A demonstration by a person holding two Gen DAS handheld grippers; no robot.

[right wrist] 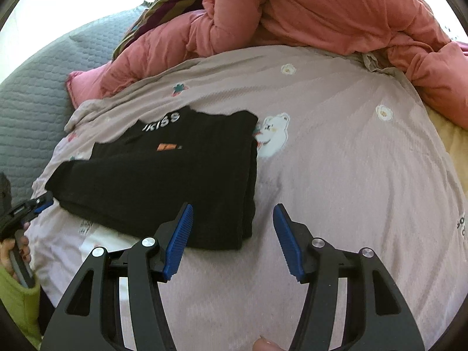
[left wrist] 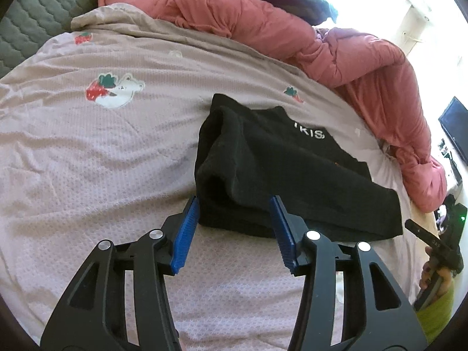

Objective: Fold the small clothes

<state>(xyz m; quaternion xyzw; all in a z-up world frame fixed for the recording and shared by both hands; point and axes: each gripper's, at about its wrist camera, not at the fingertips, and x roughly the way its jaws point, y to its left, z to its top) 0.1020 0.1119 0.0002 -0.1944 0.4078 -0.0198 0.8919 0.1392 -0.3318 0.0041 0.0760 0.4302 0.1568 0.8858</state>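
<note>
Nearest each camera, black plastic arms end in blue ribbed pads. On the left gripper [left wrist: 234,231] the pads stand apart, framing the near rolled edge of the black top [left wrist: 280,172] without pressing it; nothing is clamped. On the right gripper [right wrist: 234,239] the jaws also gape, empty, the left pad just beside the garment's near corner and the right over bare sheet [right wrist: 351,193]. That black top lies folded into a rough rectangle, thick and fuzzy-knit, layered at the edges, with white lettering near its far edge and a small orange tag. It rests flat on the sheet, a pale mauve waffle-textured fabric printed with bears and strawberries, lightly creased. Beyond it a puffy salmon-pink duvet [left wrist: 336,46] is heaped in soft folds, striped cloth [right wrist: 163,5] on top. A grey quilted cover [right wrist: 35,93] lies at the side.
</note>
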